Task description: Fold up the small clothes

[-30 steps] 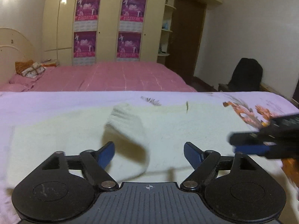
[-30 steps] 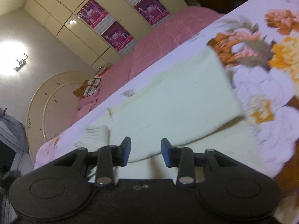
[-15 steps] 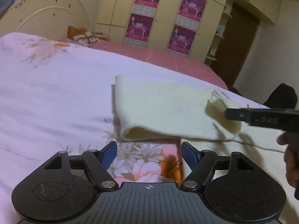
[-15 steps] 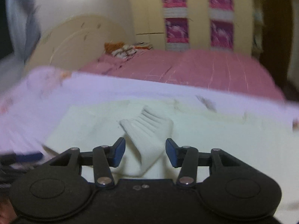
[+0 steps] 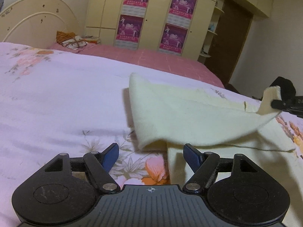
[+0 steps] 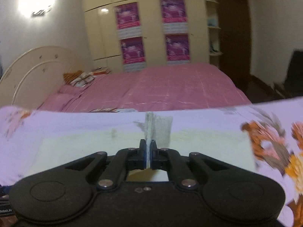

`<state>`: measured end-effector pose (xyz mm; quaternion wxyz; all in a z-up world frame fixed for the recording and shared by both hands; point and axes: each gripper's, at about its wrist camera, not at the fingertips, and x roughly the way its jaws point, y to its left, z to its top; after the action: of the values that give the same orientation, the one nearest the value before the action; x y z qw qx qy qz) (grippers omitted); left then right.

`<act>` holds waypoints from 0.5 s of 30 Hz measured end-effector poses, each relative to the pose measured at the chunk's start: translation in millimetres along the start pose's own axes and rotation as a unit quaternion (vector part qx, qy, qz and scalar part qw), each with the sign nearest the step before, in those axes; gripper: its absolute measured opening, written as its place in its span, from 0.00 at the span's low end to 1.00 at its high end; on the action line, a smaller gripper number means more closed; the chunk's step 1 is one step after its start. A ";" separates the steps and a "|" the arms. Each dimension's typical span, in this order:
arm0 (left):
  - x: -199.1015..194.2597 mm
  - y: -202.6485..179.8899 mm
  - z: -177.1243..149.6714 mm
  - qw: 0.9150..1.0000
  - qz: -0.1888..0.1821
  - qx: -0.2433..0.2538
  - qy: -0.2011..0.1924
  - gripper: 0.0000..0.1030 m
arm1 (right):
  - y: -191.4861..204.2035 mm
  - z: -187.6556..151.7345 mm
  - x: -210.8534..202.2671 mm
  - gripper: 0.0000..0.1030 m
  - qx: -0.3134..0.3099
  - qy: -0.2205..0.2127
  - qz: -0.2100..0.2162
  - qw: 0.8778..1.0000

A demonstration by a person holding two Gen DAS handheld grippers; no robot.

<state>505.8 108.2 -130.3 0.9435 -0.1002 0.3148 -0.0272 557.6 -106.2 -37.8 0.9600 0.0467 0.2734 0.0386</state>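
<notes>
A bedroom it was, cream wardrobe (image 5: pixel 151 19) with magenta posters along the top of the frame, and a lilac floral bedsheet (image 5: pixel 56 98) filling the lower half. In the left wrist view the cream garment (image 5: pixel 189 117) lay right of centre, one layer peeled up and sagging like soft fleece, light and limp. The left gripper (image 5: pixel 151 156) sat at the bottom of the frame, released and just narrowing, nothing between its blue pads, the cloth's near fold just above them. At the far right edge the right gripper (image 5: pixel 274 102) pinched a cuff-like corner aloft.

Over to the right wrist view, blurred: that right gripper (image 6: pixel 149 152) sat low centre, having just clenched on the garment's edge, the ribbed cuff (image 6: pixel 157 126) poking up past the tips. By my read, corners and hems were the places to pinch; mid-panel would bunch
</notes>
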 end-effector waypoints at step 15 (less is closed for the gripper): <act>4.2 -5.7 4.9 1.000 -0.006 0.018 0.011 0.39 | -59.0 -8.5 -6.0 0.04 0.068 0.005 -0.022 0.997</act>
<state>512.1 103.1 -127.8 0.9413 -0.0845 0.3244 -0.0400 550.9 -164.7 -48.4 0.9539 0.1061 0.2808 -0.0016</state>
